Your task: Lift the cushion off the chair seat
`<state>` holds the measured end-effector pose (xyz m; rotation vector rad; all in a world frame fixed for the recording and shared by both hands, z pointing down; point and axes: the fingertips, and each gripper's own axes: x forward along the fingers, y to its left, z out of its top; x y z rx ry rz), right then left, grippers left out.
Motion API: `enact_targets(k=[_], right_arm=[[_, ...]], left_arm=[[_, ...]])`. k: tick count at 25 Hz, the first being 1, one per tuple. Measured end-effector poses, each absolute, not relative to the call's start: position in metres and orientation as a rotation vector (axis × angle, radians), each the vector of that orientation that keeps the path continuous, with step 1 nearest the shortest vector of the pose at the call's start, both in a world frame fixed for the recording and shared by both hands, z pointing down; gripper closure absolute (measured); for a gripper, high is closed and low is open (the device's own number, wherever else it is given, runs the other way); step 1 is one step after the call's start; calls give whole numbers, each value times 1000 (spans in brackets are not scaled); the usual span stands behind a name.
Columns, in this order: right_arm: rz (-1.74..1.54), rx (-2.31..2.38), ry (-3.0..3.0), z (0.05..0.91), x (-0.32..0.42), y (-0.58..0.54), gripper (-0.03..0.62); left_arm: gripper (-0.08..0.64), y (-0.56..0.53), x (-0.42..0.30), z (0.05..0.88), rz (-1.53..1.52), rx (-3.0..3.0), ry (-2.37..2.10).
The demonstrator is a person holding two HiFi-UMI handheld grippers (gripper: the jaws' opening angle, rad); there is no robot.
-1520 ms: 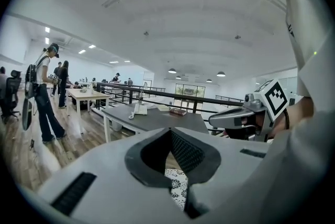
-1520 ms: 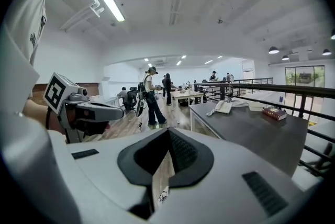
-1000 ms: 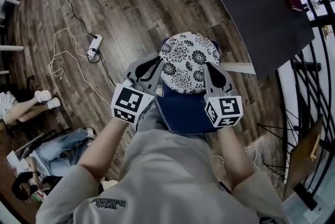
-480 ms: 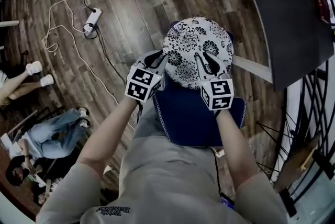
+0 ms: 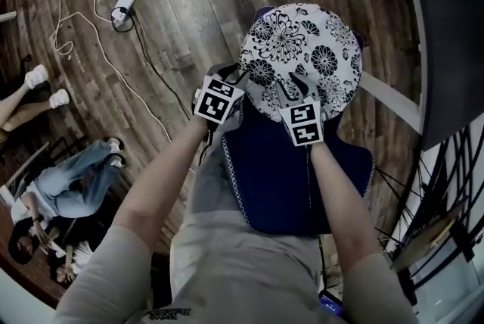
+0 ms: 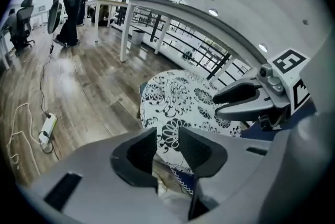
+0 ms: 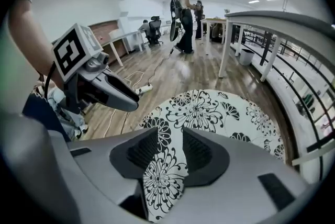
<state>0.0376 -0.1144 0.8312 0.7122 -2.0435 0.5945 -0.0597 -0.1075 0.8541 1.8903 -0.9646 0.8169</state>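
A round white cushion with black flowers (image 5: pixel 302 50) lies on a chair with a dark blue, white-trimmed seat cover (image 5: pixel 280 179). Both grippers reach down to the cushion's near rim, and their jaws are opening. My left gripper (image 5: pixel 243 79) sits at the near-left rim; in its own view (image 6: pixel 167 136) the cushion's edge (image 6: pixel 183 97) and the blue trim show between the jaws. My right gripper (image 5: pixel 292 90) is just right of it. In the right gripper view (image 7: pixel 171 139) the flowered cushion (image 7: pixel 209 108) fills the gap between the fingers. Neither pair of pads visibly presses on it.
A power strip with a white cable (image 5: pixel 121 4) lies on the wooden floor at upper left. People sit at the left edge (image 5: pixel 68 194). A dark table (image 5: pixel 446 27) and a metal railing (image 5: pixel 446 201) stand to the right. A person stands far off (image 7: pixel 186 13).
Both grippers have come down from beside the cushion to its near rim. Their jaws have gone from shut to spread apart. The cushion and chair now look larger in the head view.
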Motion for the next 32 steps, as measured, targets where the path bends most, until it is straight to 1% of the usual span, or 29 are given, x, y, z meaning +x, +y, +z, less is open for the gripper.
enact_targets(k=[5, 12, 13, 15, 20, 26, 27, 29, 30, 32], right_arm=[[617, 659, -2004, 871, 43, -95, 456], [677, 614, -1946, 916, 50, -82, 451], [676, 611, -1946, 918, 50, -82, 451], [671, 607, -1950, 919, 51, -83, 451], [667, 623, -1957, 916, 57, -88, 451], [645, 674, -1989, 895, 69, -100, 453], [636, 677, -1999, 888, 71, -100, 460], [618, 689, -2015, 875, 75, -100, 535], [614, 705, -2025, 867, 77, -100, 561], [624, 762, -2041, 849, 83, -102, 568]], left_arm=[[420, -81, -55, 909, 832, 1766, -902], [421, -68, -46, 944, 769, 1669, -882], [448, -70, -46, 944, 768, 1673, -891], [545, -74, -45, 941, 768, 1690, -909], [554, -82, -35, 918, 710, 1761, -891], [554, -93, -9, 855, 603, 1946, -761], [554, -92, -3, 844, 610, 1991, -728], [554, -89, 7, 822, 662, 2091, -668], [554, -88, 10, 812, 691, 2135, -647], [554, -90, 14, 790, 708, 2188, -635]])
